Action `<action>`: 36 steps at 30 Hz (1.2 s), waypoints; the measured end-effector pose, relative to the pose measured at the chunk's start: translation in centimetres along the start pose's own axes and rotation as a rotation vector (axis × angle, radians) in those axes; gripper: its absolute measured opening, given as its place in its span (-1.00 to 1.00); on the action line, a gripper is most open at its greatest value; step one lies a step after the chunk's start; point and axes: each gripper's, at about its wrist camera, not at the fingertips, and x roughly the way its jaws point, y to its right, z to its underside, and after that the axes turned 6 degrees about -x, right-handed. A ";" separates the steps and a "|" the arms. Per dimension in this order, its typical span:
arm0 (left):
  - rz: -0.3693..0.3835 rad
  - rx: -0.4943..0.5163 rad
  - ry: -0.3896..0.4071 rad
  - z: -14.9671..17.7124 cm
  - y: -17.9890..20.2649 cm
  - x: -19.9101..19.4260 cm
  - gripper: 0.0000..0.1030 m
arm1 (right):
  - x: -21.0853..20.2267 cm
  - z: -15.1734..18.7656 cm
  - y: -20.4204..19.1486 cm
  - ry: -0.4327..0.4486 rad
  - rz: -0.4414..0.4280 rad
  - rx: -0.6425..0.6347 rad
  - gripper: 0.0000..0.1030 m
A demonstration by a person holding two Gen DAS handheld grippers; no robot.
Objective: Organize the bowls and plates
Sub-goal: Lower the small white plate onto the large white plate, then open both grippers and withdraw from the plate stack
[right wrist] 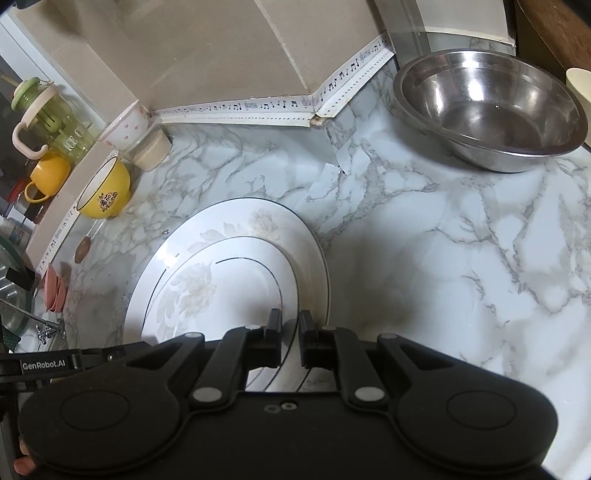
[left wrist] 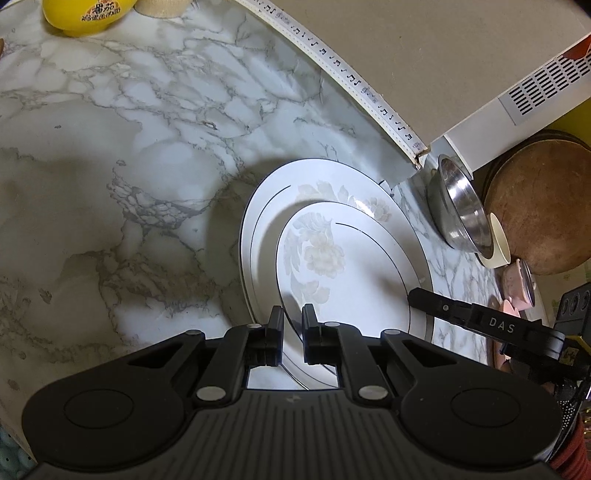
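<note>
Plates: a small plate (left wrist: 343,266) (right wrist: 221,291) is stacked on a large plate (left wrist: 266,206) (right wrist: 255,218); both lie flat on the counter, directly ahead of both grippers.
Left gripper (left wrist: 293,338): held low over the near rim of the stack, angled downward; its jaws are set a narrow gap apart astride the small plate's rim, and a firm pinch cannot be told.
Right gripper (right wrist: 290,341): lowered at the opposite edge, its jaws likewise nearly closed around the plate rims; contact cannot be told. It is seen in the left view as a black finger (left wrist: 443,304) over the large plate's rim.
Steel bowl (right wrist: 491,110) (left wrist: 460,214): ahead and right of each gripper.
Yellow bowl (right wrist: 105,192) (left wrist: 83,16): far ahead, leftward.
Counter (right wrist: 461,258) (left wrist: 129,147): marble-patterned, bordered by a music-note strip (right wrist: 258,107) (left wrist: 332,59) along a beige wall.
</note>
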 end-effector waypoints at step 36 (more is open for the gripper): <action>-0.072 0.345 0.232 2.6 8.2 -4.7 -0.82 | -6.8 0.7 -5.5 0.153 0.099 -0.253 -0.76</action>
